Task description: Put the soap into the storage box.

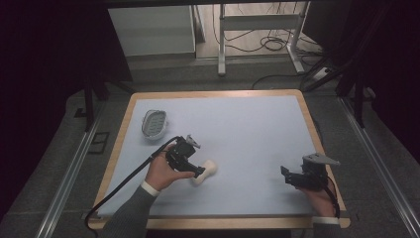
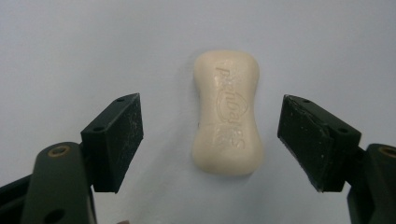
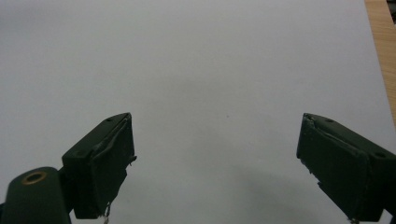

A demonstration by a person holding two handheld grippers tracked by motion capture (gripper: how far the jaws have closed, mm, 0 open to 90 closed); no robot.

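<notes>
Soap bar: a cream, waisted soap bar (image 2: 228, 112) with raised lettering lies flat on the pale blue surface (image 1: 247, 129), toward the person's side and left of the middle.
Left claw: the left claw (image 2: 210, 140) is wide open and holds nothing; its two black jaws stand one on each side of the soap bar, apart from it, with the bar's long axis running away between them.
Right claw: the right claw (image 3: 215, 163) is also wide open and empty, well to the right of the soap bar, over bare surface.
Soap dish: an oval white soap dish (image 1: 154, 123) sits beyond the soap bar and to its left, near the surface's left edge.
Likely risk: the soap bar looks smooth and rounded, so jaws closing off-centre or on its curved ends could squirt it out or spin it.
Second risk: a low approach could push the soap bar along rather than grip it.
Edges: the wooden rim lies near the soap dish and near the right claw.
Open room: from the soap bar to the soap dish the way is bare, and much free surface lies beyond and to the right.
</notes>
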